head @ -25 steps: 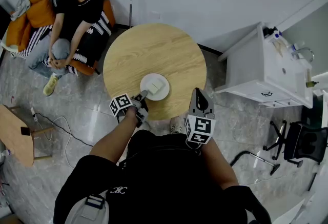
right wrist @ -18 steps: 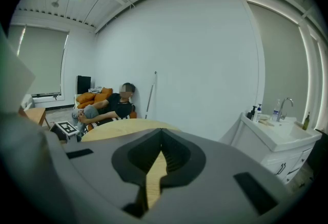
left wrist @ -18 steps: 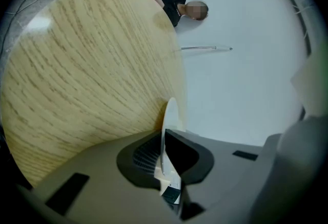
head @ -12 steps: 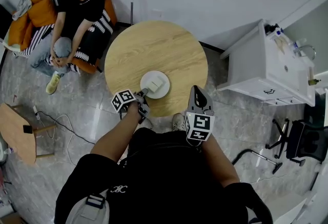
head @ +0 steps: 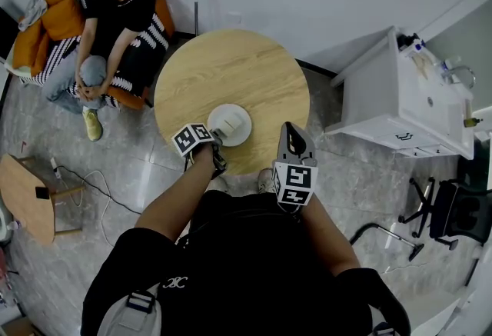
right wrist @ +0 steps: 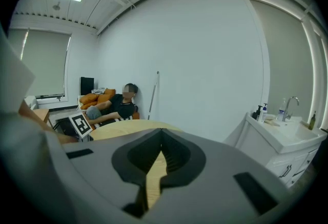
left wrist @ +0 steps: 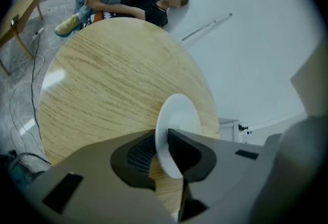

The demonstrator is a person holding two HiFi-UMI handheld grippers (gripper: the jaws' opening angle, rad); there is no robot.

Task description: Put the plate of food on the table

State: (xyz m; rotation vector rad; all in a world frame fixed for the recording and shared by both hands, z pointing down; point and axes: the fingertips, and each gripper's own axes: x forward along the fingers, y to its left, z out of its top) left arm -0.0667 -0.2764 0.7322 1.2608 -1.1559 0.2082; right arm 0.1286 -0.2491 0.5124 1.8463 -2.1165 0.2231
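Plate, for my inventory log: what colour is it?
The plate is white, clearest in the head view.

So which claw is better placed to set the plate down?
The left gripper: its jaws grip the plate by its rim over the table; the right gripper is shut on nothing, near the table's edge.

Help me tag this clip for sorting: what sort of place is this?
Probably an office lounge or break room: a round wooden table, a white sink cabinet, and a person seated on an orange sofa.

A person [head: 115, 11] sat on an orange sofa [head: 55, 15] at upper left; a white sink cabinet [head: 407, 108] stood at right, an office chair [head: 455, 215] below it.
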